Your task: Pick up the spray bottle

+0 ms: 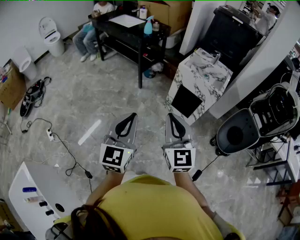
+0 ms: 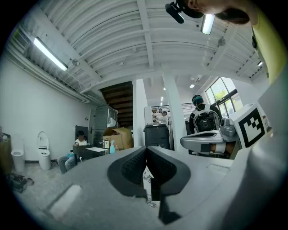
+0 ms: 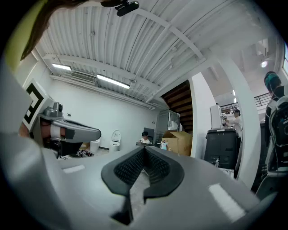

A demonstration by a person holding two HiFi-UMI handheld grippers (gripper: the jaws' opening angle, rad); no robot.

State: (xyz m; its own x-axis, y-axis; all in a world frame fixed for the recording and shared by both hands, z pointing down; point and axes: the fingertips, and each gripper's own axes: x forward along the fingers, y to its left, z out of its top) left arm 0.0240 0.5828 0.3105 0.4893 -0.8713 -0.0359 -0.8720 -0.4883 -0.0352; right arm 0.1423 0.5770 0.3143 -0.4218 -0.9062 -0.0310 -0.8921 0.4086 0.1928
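Left hand-held gripper (image 1: 133, 115) and right hand-held gripper (image 1: 169, 115): pressed together, empty.
Your bottle (image 1: 148, 26), upper middle, looks light and slick; pinch its neck.

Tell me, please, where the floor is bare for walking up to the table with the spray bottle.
The floor straight ahead is bare, between the cables at left and the marble counter at right. It is crowded on the table round the spray bottle: a white sheet and small bottles lie close.
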